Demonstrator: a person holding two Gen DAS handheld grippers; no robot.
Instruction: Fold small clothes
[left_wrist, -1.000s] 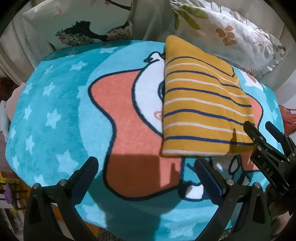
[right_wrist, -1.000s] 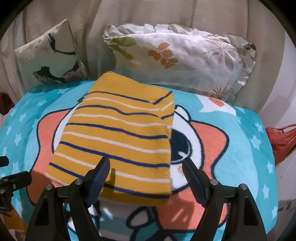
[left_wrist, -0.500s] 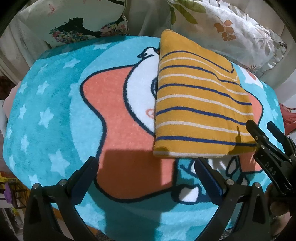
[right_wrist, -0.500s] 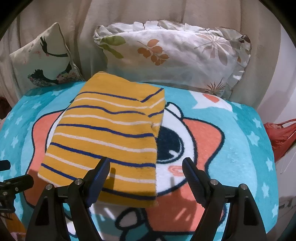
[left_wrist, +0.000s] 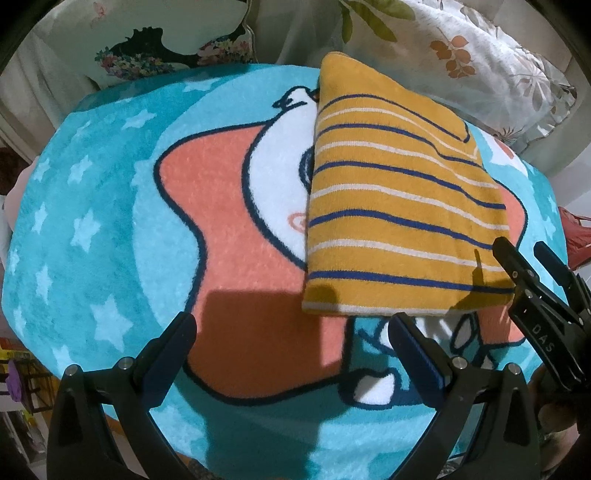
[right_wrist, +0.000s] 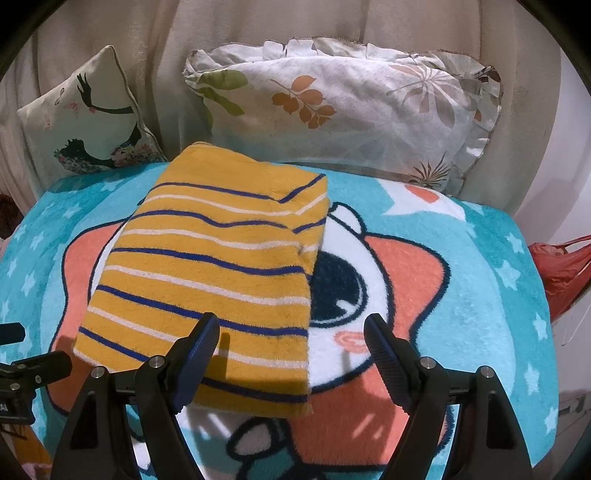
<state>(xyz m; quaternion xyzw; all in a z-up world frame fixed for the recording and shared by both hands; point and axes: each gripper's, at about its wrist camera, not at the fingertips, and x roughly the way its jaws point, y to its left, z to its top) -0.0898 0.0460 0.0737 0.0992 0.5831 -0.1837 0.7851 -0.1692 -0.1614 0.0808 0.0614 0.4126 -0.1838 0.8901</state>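
A folded yellow garment (left_wrist: 399, 206) with blue and white stripes lies flat on a turquoise cartoon blanket (left_wrist: 92, 221); it also shows in the right wrist view (right_wrist: 221, 266). My left gripper (left_wrist: 291, 332) is open and empty, just short of the garment's near left corner. My right gripper (right_wrist: 291, 332) is open and empty, low over the garment's near right corner; its left finger (right_wrist: 195, 347) overlaps the near edge. The right gripper also shows in the left wrist view (left_wrist: 532, 258), beside the garment's right edge.
Two printed pillows (right_wrist: 347, 107) (right_wrist: 85, 122) lean against a beige backrest behind the blanket (right_wrist: 498, 295). A red bag (right_wrist: 561, 266) hangs off the right side. The blanket's edges drop off left and right.
Both grippers shifted slightly; the garment sits a little lower and nearer in the right wrist view than half a second ago. Both stay open. The garment itself has not moved.
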